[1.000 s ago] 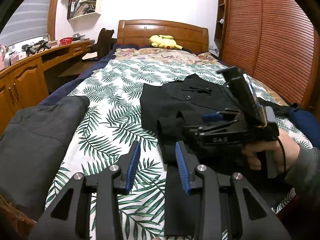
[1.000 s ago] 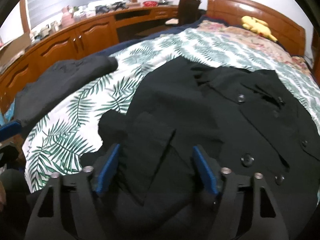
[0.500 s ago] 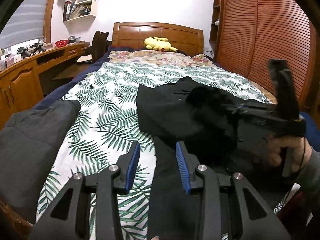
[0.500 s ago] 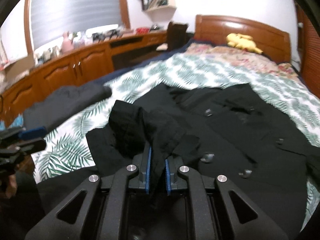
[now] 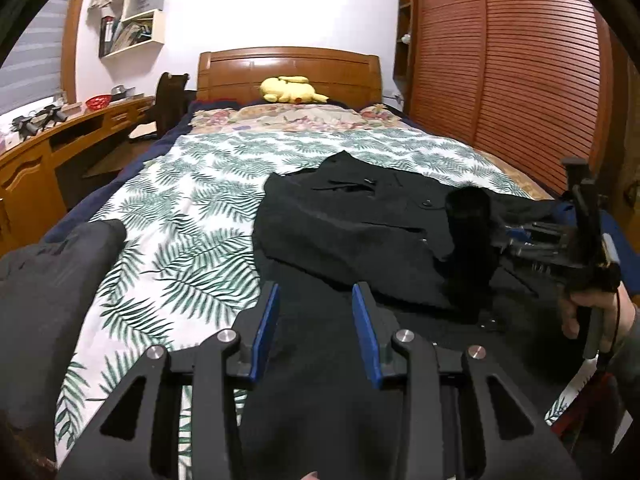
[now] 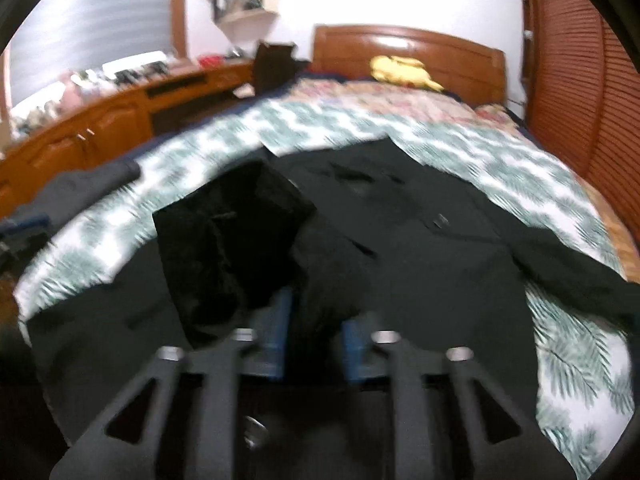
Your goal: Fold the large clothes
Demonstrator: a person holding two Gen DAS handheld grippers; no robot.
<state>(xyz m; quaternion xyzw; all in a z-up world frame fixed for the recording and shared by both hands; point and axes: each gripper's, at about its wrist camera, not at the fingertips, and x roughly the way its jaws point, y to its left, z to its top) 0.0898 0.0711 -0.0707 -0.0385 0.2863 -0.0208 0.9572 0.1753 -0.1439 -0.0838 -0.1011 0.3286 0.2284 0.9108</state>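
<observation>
Black coat (image 5: 360, 232) is spread centre-right of frame on the leaf-print bedspread (image 5: 192, 216). Left gripper (image 5: 314, 320) jaws are apart, empty. Right gripper (image 6: 314, 332) jaws have just been opening (sleeve (image 6: 236, 232) draped between the 2 pads; blurred).

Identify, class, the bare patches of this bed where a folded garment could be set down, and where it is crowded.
Free: the leaf-print bedspread between the grey garment at the left edge and the black coat; also the strip between the coat's collar and the floral pillows. Crowded: the near right, where the coat spreads beneath both grippers.
</observation>
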